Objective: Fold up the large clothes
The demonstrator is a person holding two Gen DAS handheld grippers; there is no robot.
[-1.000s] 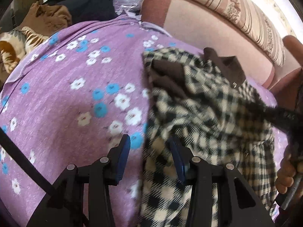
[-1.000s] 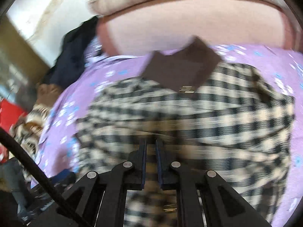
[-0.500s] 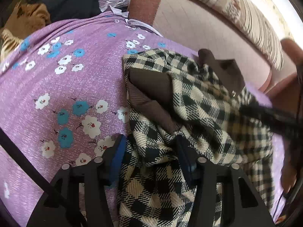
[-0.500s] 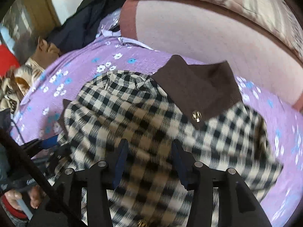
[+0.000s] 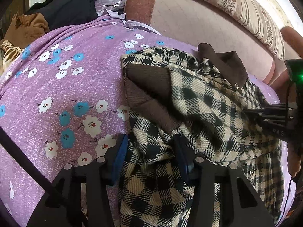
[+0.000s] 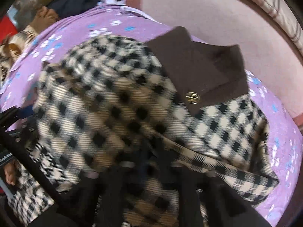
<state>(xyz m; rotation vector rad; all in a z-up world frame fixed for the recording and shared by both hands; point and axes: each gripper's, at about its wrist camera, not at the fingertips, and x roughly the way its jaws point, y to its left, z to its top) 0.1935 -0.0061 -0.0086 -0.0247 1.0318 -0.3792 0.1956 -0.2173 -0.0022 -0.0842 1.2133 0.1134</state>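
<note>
A cream-and-black checked coat [image 5: 198, 98] with a brown collar [image 5: 227, 64] and a brown cuff [image 5: 149, 81] lies bunched on a purple flowered sheet [image 5: 66, 87]. My left gripper [image 5: 150, 151] is at the coat's left edge, with a thick fold filling the gap between its blue pads. In the blurred right wrist view the coat [image 6: 113, 98] fills the middle, its collar [image 6: 198, 64] bearing a gold button. My right gripper [image 6: 151, 160] is closing tight, its fingers together in the coat's fabric. That same gripper [image 5: 269, 117] reaches in from the right in the left wrist view.
A pink padded backrest [image 5: 198, 22] with a striped cushion [image 5: 246, 9] runs behind the coat. Dark clothes [image 5: 75, 1] and a brown garment [image 5: 24, 30] are piled at the far left. A person's hand [image 5: 294, 162] shows at the right edge.
The left gripper slid right from the sheet onto the coat's edge and now has fabric between its pads. The right gripper rolled, opened wide, then closed into the coat, lower and nearer.
</note>
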